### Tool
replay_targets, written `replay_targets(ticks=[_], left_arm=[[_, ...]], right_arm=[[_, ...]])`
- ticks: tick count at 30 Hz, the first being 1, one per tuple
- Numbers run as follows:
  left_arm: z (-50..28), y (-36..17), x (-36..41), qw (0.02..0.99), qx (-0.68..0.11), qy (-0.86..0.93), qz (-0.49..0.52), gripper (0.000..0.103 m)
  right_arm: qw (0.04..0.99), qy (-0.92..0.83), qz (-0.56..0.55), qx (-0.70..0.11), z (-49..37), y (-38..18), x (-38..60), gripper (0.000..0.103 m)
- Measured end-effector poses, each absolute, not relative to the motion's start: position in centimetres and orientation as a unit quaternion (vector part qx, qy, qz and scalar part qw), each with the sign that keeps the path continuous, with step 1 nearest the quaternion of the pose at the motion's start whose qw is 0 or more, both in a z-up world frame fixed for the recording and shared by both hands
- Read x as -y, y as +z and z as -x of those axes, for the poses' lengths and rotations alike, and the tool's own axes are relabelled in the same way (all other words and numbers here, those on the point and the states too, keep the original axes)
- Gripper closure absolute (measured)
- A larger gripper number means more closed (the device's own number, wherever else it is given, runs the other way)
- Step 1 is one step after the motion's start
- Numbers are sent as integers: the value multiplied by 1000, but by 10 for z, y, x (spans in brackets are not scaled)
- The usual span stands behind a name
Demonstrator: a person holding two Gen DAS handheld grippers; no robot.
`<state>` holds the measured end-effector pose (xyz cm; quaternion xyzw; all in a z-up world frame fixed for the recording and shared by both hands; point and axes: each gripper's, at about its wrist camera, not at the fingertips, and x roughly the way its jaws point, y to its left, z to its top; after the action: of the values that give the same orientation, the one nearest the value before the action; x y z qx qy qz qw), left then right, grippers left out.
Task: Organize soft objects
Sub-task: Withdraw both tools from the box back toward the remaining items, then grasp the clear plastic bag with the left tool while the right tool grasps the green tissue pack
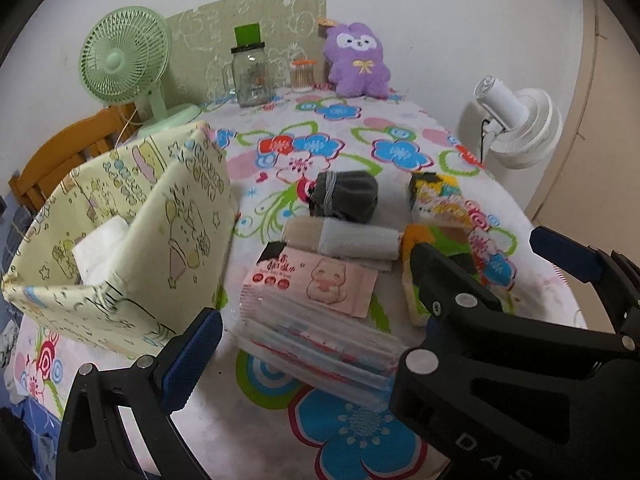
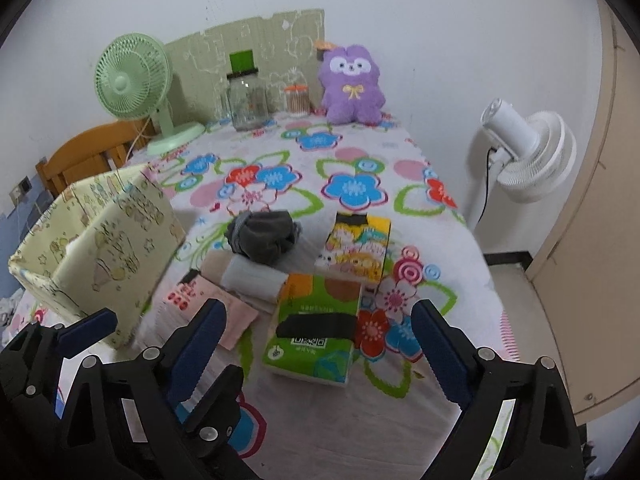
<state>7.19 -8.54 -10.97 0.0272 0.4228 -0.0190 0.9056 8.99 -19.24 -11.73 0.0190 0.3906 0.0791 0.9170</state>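
Soft, even indoor light fell on the flowered tablecloth point(image 1: 352, 440), leaving only faint shadows there. Both fisheye views bent strongly toward their dark rounded corners. The grey sock bundle point(image 2: 262, 240) above the cloth's middle looked slightly smeared; the far wall stayed dull white.

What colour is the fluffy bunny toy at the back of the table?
The plush bunny is purple, with a white face patch and a yellow bow. It shows best in the right wrist view.

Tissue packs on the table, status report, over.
Both claws open, empty. Right claw over green tissue pack; left claw over pink pack. Nothing blocking.
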Motion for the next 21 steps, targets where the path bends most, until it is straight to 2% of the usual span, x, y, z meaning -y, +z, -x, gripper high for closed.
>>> replay_targets(ticks=[14, 19, 21], left_arm=[[-84, -136, 84, 890, -455, -6, -29, 0], [-86, -142, 83, 887, -461, 0, -34, 0], [-86, -143, 83, 887, -460, 0, -35, 0]], right_arm=[[893, 94, -33, -439, -111, -156, 187, 13], [892, 93, -22, -443, -113, -162, 185, 26], [893, 90, -15, -440, -113, -162, 184, 39]])
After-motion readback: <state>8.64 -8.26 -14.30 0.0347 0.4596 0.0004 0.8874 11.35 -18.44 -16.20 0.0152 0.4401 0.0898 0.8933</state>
